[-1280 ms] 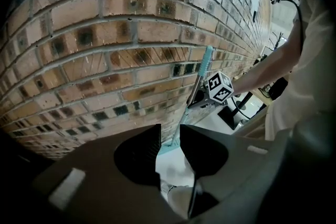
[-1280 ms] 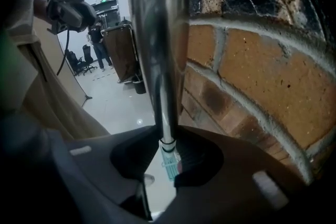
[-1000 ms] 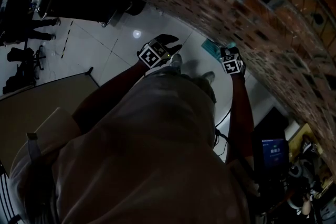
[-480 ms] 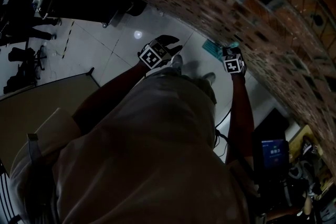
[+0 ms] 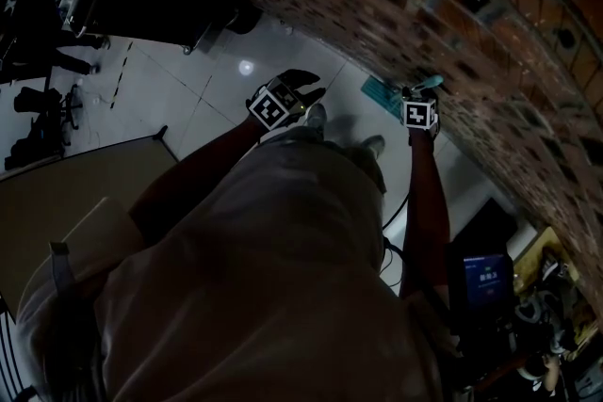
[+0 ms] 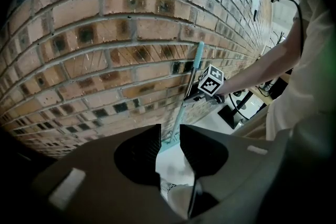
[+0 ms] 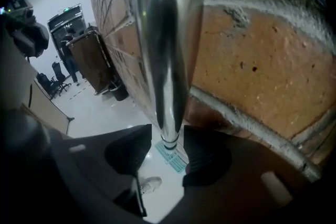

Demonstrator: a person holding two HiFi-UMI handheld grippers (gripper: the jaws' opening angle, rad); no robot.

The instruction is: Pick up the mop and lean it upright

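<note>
The mop leans upright against the brick wall [image 6: 105, 34]: a shiny metal pole [image 7: 165, 60] with a teal grip [image 6: 198, 55] on top and a flat teal head [image 7: 172, 157] on the floor by the wall's foot. My right gripper [image 7: 167, 139] is around the pole; its jaws have just been opening, and the pads stand off the pole, which is still between them. In the left gripper view the right gripper [image 6: 197, 96] sits partway up the pole. My left gripper [image 6: 170, 136] is open and empty, away from the mop. In the head view the left gripper [image 5: 306, 91] and right gripper [image 5: 424, 91] flank my body.
The brick wall [image 5: 490, 42] curves along the top and right. White tiled floor [image 5: 170, 89] lies below, with my shoes [image 5: 317, 113] on it. A dark cart [image 7: 92, 63] stands by the wall, office chairs [image 5: 42, 113] at the left, and a lit screen [image 5: 485, 278] at the lower right.
My right gripper has shifted toward the wall and rolled, and the mop's teal grip now shows above its marker cube. The left gripper has stayed put.
</note>
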